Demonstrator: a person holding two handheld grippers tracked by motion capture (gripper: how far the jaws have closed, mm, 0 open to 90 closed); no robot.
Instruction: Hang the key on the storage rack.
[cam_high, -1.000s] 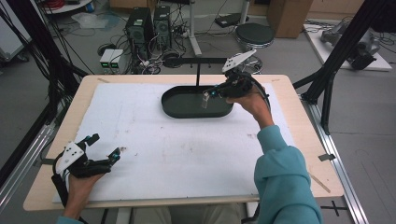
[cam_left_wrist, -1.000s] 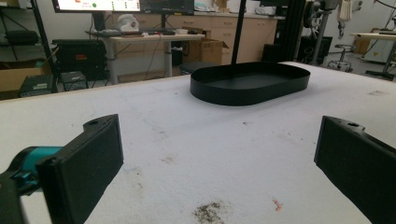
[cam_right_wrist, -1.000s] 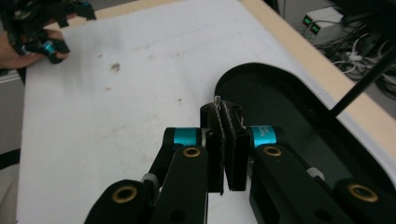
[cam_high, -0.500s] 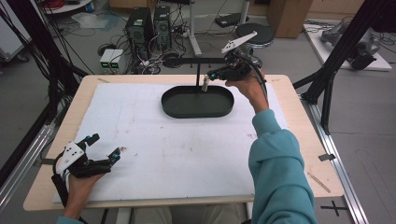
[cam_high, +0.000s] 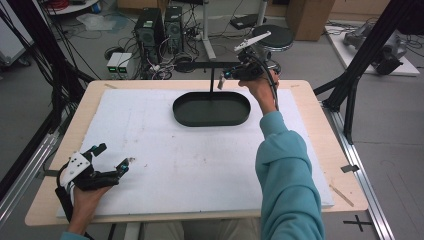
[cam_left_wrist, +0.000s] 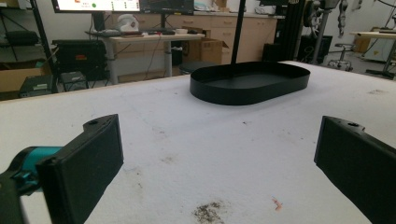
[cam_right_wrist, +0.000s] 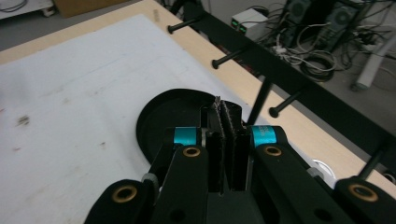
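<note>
A black oval tray (cam_high: 211, 109) lies at the back middle of the white mat (cam_high: 200, 165); the left gripper view shows the tray (cam_left_wrist: 250, 81) with nothing in it. My right gripper (cam_high: 223, 78) hovers above the tray's far rim, shut on a small thin metal piece (cam_high: 220, 84). In the right gripper view that piece (cam_right_wrist: 217, 101) pokes out as a sliver between the closed jaws of the right gripper (cam_right_wrist: 224, 111). My left gripper (cam_high: 112, 157) rests at the mat's near left. It is open, and the left gripper view shows the left gripper (cam_left_wrist: 219, 158) with nothing between its jaws.
A black rack (cam_right_wrist: 261, 60) with several horizontal pegs runs along the table's far edge, just beyond the tray; its post (cam_high: 212, 80) stands behind the tray. A tiny pink scrap (cam_left_wrist: 277, 202) and dirt smudges mark the mat. Computers and cables sit on the floor behind.
The right gripper has lifted from over the tray and moved back toward the rack, still holding the thin piece. The left gripper has stayed put.
</note>
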